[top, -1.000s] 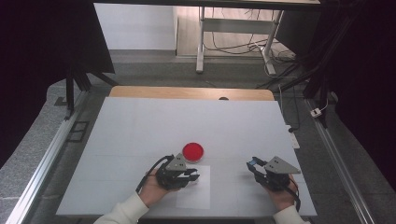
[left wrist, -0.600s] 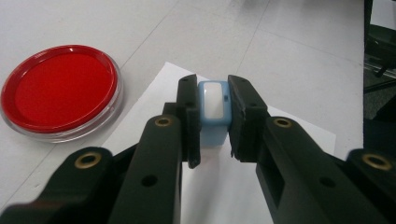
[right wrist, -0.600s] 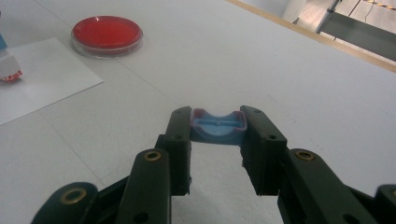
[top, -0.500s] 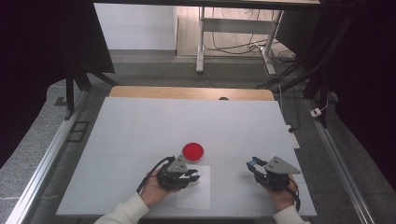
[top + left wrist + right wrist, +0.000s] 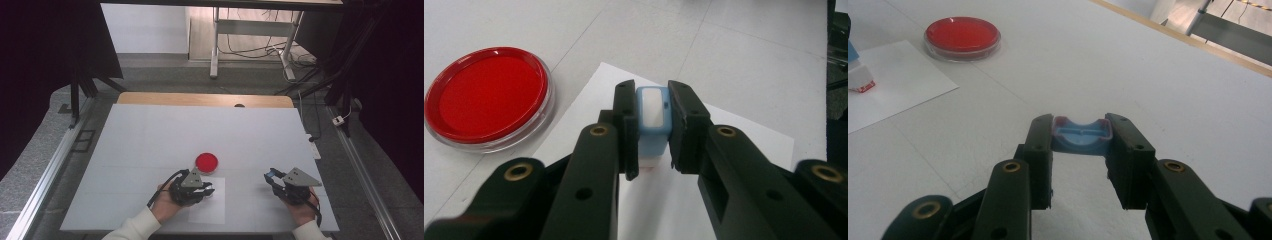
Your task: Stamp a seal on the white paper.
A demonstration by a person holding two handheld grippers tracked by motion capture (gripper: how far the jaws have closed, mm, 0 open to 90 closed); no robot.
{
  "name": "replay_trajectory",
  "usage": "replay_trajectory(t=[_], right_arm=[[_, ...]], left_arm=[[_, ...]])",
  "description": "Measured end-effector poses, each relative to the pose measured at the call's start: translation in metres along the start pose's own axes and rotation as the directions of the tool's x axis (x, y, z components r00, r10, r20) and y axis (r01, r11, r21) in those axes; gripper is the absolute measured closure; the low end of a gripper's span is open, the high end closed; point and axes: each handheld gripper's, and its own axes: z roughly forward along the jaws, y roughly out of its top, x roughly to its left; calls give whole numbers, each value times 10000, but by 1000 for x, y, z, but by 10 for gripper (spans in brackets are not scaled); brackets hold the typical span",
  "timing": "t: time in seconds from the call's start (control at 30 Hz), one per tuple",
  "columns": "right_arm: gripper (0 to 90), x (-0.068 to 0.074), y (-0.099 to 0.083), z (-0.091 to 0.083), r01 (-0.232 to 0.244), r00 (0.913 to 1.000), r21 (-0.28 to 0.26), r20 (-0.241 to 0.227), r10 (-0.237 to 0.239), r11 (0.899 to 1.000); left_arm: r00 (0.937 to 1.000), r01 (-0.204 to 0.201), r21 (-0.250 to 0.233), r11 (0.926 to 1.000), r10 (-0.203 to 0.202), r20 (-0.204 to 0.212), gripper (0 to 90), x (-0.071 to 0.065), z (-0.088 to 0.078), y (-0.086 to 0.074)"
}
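Note:
My left gripper point(image 5: 209, 191) point(image 5: 653, 100) is shut on a light blue stamp point(image 5: 653, 117), upright, with its red-inked lower end point(image 5: 863, 85) down on a white sheet of paper point(image 5: 207, 207) point(image 5: 734, 135) point(image 5: 898, 80). A round red ink pad point(image 5: 206, 161) point(image 5: 486, 95) point(image 5: 962, 34) in a clear dish lies just beyond the paper's far left corner. To the right, my right gripper point(image 5: 270, 176) point(image 5: 1080, 125) is shut on a small blue cap point(image 5: 1081, 136), held a little above the bare table.
The white table point(image 5: 200, 130) ends in a wooden strip point(image 5: 200, 98) at the far side. Beyond it are grey floor, metal stand legs point(image 5: 215, 45) and cables. Aluminium rails point(image 5: 50, 170) run along both sides of the table.

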Motion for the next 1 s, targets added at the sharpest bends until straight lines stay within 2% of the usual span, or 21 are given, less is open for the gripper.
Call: replay_trajectory(t=[0.1,0.67,1.0], right_arm=[[642,0,0,0,0,10000,9,0,0,10000],[642,1,0,1,5,10000,-2,-17,-5,10000],[642,1,0,1,49,10000,55,-5,-49,10000]], left_arm=[[10000,60,64,10000,-60,-18,758,0,0,1],[9996,-173,501,9986,184,-221,760,-3,4,3],[9963,-690,880,9937,732,-448,761,-8,5,7]])
